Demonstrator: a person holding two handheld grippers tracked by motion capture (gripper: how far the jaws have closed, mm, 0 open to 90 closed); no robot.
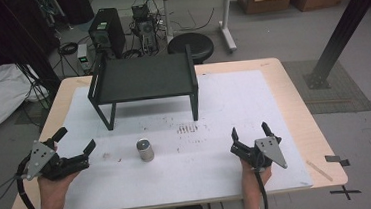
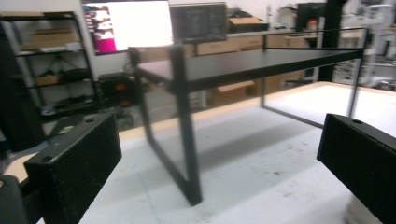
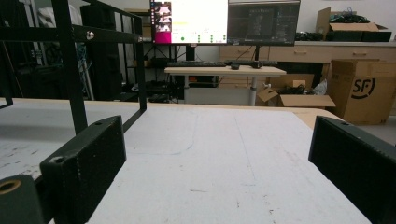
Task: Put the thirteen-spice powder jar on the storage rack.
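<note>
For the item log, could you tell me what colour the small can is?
Silver-grey metal; the can shows best in the high view.

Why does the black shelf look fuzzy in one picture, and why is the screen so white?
In the left gripper view the black shelf looks soft and smeared, and the bright screen behind it is washed out by glare. In the right gripper view the monitor also glares white, but the table mat is sharper. In the high view the small metal can is evenly lit.

Left gripper (image 1: pixel 75 145) and right gripper (image 1: pixel 250 132): black bodies, each topped by a grey triangular plate with dark screw holes. Fingers (image 3: pixel 86 161) are black, speckled blocks. Black cables trail rearward.
</note>
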